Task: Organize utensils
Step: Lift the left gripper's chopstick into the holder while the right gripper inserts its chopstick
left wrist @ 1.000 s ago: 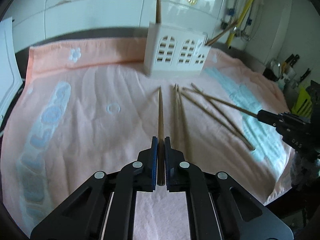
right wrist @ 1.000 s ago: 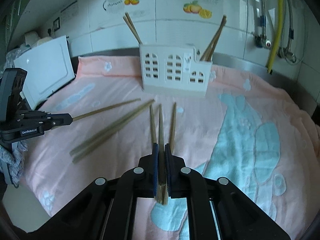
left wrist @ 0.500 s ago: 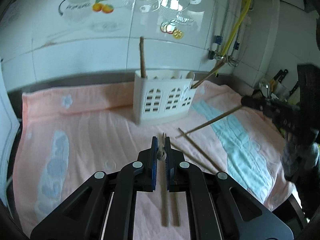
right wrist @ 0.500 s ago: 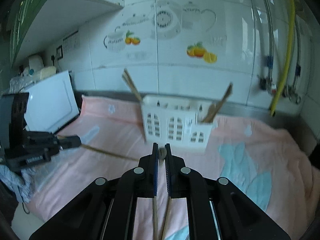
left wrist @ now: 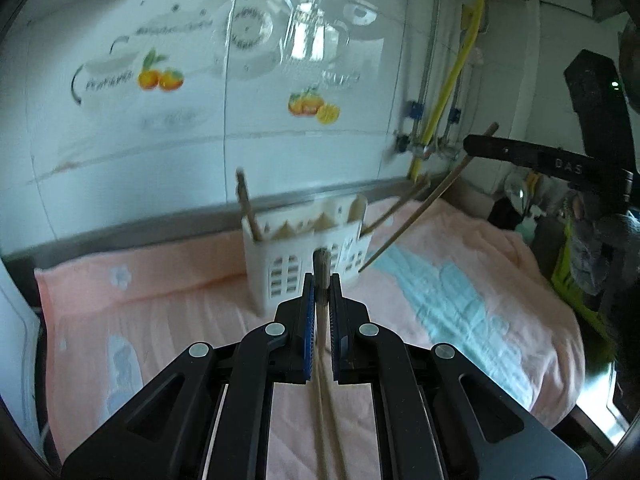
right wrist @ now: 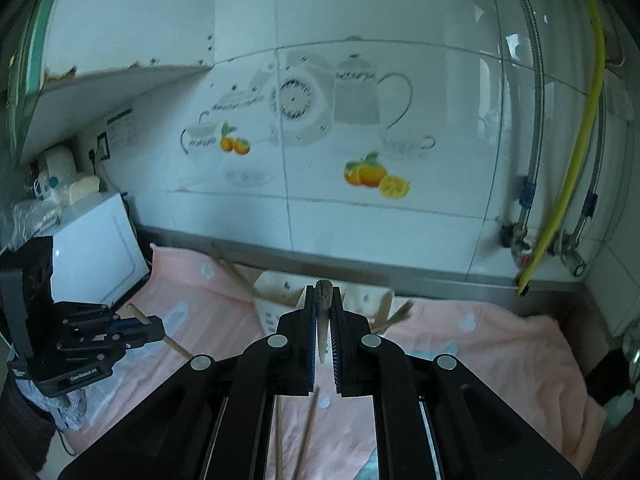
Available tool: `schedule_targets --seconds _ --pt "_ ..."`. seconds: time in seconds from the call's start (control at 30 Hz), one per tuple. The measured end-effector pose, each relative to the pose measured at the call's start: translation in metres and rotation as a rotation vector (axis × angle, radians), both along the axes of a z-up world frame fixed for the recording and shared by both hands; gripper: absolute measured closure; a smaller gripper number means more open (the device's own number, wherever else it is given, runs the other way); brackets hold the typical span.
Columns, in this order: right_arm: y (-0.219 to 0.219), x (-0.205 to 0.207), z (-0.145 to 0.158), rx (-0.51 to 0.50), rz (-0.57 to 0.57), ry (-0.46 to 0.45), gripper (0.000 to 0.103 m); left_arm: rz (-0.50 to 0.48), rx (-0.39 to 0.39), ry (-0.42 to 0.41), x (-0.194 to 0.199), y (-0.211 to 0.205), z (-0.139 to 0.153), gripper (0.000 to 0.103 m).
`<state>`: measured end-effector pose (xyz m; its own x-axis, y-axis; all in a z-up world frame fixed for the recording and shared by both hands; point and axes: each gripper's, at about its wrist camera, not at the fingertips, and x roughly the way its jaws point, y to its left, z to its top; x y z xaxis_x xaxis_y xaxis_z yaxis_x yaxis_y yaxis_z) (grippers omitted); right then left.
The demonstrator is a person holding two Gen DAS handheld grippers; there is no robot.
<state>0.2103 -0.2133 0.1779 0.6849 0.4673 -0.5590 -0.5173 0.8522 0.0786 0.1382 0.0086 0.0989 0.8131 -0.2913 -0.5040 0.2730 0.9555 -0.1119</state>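
My left gripper point(left wrist: 321, 280) is shut on a wooden chopstick point(left wrist: 321, 261) whose blunt end pokes out past the fingertips. Just beyond stands the white house-shaped holder point(left wrist: 280, 268), with one chopstick point(left wrist: 248, 204) leaning at its left end and others point(left wrist: 396, 204) at its right. My right gripper point(right wrist: 324, 294) is shut on another chopstick point(right wrist: 322, 308) and hides most of the holder point(right wrist: 276, 292). In the left wrist view the right gripper point(left wrist: 474, 146) carries its chopstick point(left wrist: 420, 216) slanting down beside the holder's right end. The left gripper point(right wrist: 160, 326) shows at the right wrist view's left edge.
A pink towel with blue print point(left wrist: 460, 280) covers the counter, with loose chopsticks point(right wrist: 308, 420) lying on it. A white appliance point(right wrist: 96, 248) stands at the left. A tiled wall, a yellow hose point(right wrist: 568, 184) and metal taps rise behind. A grey sleeve point(left wrist: 592, 248) is at the right.
Both grippers have lifted off the towel, each carrying its chopstick upward. The holder now sits lower and closer in both views, and more of the wall shows.
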Motion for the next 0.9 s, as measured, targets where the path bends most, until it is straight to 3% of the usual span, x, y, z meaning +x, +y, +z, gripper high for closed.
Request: schedule_targets --seconds 0.27,0.5,0.67,0.9 --pt "-0.013 0.029 0.037 0.016 -0.034 -0.010 0.097 -0.010 0.009 -0.117 0.019 -0.015 0.060 0.098" --pt "-0.011 0.053 0.038 -0.005 -0.054 -0.002 0.097 0.034 -0.009 -0.184 0.049 -0.018 0.096 0.098" --pt "-0.007 0.066 0.028 -0.021 -0.050 0.016 0.097 0.099 0.004 -0.209 0.075 -0.015 0.100 0.098" --pt "-0.004 0.079 0.012 -0.034 -0.045 0.043 0.097 0.158 -0.030 -0.177 0.104 0.000 0.081 0.098"
